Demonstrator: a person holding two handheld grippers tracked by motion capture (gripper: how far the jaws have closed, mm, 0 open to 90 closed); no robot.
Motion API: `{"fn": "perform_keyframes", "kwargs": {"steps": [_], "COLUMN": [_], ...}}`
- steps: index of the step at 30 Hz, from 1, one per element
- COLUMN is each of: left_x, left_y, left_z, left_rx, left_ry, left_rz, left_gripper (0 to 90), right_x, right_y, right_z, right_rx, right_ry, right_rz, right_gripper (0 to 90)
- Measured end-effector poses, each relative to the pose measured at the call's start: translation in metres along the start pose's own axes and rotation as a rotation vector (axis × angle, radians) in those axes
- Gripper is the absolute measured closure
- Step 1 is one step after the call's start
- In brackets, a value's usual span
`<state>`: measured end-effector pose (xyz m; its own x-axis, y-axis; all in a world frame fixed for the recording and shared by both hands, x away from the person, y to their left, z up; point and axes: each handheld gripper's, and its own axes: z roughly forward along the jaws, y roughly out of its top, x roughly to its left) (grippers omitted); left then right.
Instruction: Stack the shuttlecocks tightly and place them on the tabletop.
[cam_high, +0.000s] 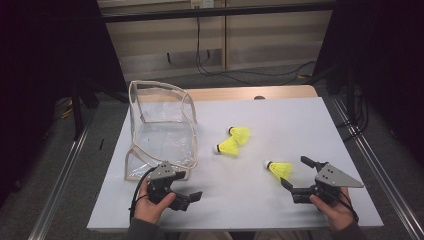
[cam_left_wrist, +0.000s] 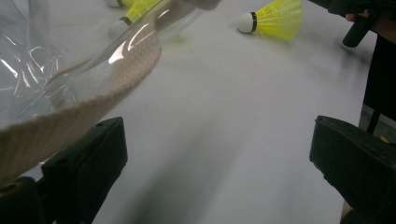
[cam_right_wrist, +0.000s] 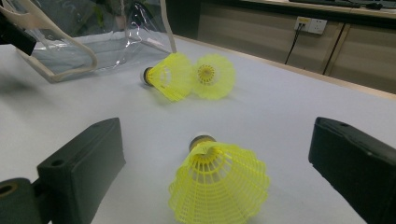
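Left tool (cam_high: 186, 199): jaws apart beside clear bag (cam_high: 161, 131) | right tool (cam_high: 296, 176): jaws apart around yellow shuttlecock (cam_high: 280, 169) on bench (cam_high: 280, 120)

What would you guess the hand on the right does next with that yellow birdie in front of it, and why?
Probably ease the right hand-held gripper forward a little and close on the nearest shuttlecock. Its jaws stand open, the shuttlecock lies on the table between and just ahead of them, untouched, and the clear bag sits open at the left as a likely destination.
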<state>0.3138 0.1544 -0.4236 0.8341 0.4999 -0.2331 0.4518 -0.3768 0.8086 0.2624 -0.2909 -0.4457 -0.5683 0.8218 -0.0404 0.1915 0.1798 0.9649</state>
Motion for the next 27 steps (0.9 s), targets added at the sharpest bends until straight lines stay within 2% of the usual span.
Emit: {"fn": "perform_keyframes", "kwargs": {"steps": [4,27], "left_x": [0.001,0.010], "left_y": [-0.001,-0.009], "left_z": [-0.001,-0.018], "left_rx": [0.002,-0.019], "left_ry": [-0.005,0.027], "left_rz": [0.010,-0.012], "left_gripper": [3.9,3.9], "right_x": [0.000,0.001], "right_y": [0.000,0.000], "right_z": [0.000,0.001], "right_rx": [0.000,0.004], "right_ry": [0.002,0.002], "right_rz": [-0.002,-0.007], "right_gripper": [2.7,2.7]}}
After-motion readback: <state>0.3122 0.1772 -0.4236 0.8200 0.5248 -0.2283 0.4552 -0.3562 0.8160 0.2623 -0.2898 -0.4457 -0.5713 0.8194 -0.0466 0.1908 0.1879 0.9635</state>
